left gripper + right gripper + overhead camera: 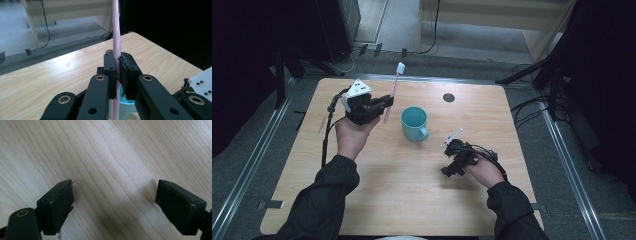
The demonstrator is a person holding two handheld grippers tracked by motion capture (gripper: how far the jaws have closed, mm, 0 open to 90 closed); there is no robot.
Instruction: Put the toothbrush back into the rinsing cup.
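A pink toothbrush (394, 89) with a white head stands almost upright, raised above the table's left half. My left gripper (384, 104) is shut on its handle, and in the left gripper view the pink handle (116, 37) rises from between the closed jaws. A teal mug (414, 123) stands upright just right of that gripper, and its rim (125, 102) shows below the jaws. My right gripper (451, 170) rests low over the table at the right, tilted down. Its black pads (58, 203) stand wide apart over bare wood with nothing between them.
The wooden table (412, 200) has a dark round hole (448, 97) near its far edge. Cables (522, 107) and dark stands lie on the floor around it. Metal rails (247, 165) run along both sides.
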